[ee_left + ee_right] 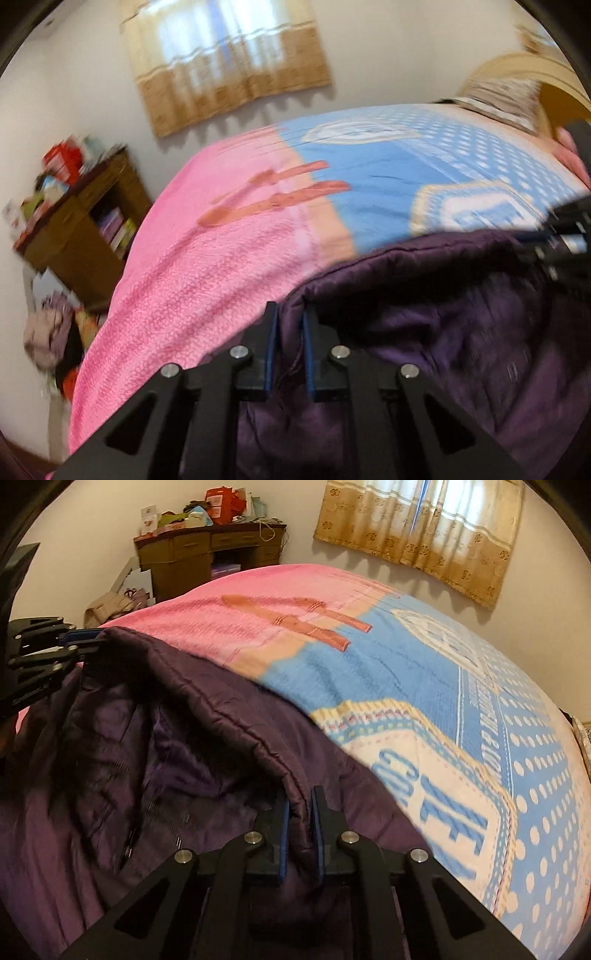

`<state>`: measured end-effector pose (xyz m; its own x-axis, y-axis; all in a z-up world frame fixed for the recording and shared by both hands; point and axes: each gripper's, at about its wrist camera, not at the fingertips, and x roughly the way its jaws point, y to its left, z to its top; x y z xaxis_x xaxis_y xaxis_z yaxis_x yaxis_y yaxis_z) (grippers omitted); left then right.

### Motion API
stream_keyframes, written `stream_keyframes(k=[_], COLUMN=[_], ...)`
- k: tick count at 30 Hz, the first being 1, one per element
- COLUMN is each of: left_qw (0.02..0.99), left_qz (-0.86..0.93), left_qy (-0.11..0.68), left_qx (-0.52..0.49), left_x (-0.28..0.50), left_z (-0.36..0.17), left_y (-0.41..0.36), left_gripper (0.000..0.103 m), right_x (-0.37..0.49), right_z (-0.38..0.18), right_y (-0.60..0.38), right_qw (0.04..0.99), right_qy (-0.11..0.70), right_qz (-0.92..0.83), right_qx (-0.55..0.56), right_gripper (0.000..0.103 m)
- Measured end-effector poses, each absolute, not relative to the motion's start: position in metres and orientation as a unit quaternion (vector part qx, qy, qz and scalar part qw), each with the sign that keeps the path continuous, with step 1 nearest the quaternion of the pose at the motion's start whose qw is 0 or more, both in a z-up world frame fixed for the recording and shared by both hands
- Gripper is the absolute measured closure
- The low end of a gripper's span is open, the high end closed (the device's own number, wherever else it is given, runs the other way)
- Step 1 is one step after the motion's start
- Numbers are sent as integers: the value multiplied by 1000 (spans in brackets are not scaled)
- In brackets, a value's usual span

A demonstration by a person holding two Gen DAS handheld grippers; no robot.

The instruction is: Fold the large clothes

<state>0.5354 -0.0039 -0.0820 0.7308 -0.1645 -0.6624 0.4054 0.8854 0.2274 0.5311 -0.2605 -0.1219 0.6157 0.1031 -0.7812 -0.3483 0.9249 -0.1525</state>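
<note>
The big purple coat (155, 746) lies on the bed (406, 686), on top of the pink and blue blanket (207, 258). Its stitched edge runs from one set of fingers to the other, like a long line. The left gripper (290, 332) pinches one end of that edge. The right gripper (301, 812) pinches the other end. Both pairs of fingers are pressed tight on the cloth. The rest of the coat sits bunched below and behind the fingers, near the person. The open bed lies ahead of both. I think both hands must carry the edge together so the fold stays straight.
</note>
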Motion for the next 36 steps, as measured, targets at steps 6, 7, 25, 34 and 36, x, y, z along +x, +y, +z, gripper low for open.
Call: stream_keyframes(k=[6,7,25,34,36], left_qw=[896,895,868,874,881], left_qz=[-205,-209,-230,-227,-220], left_qy=[307,308,331,315,306], left_qx=[246,247,291,294,285], left_x=[482,477,461,459,456], left_z=[-93,-95,-136,-140,-134], left_y=[-5,-5,-21,-19,-15], left_gripper=[92,92,92,93,92], right_x=[501,499,486,557,556], right_z=[-129,-129,-75,-120,-146], right_y=[-264,-265,-288,-250,-245], right_qw=[884,883,889,892,885], right_qy=[422,423,433,443,459], right_qz=[126,123,133,89,81], right_qx=[-160,-161,-66,5,-7], right_gripper=[94,94,71,57,59])
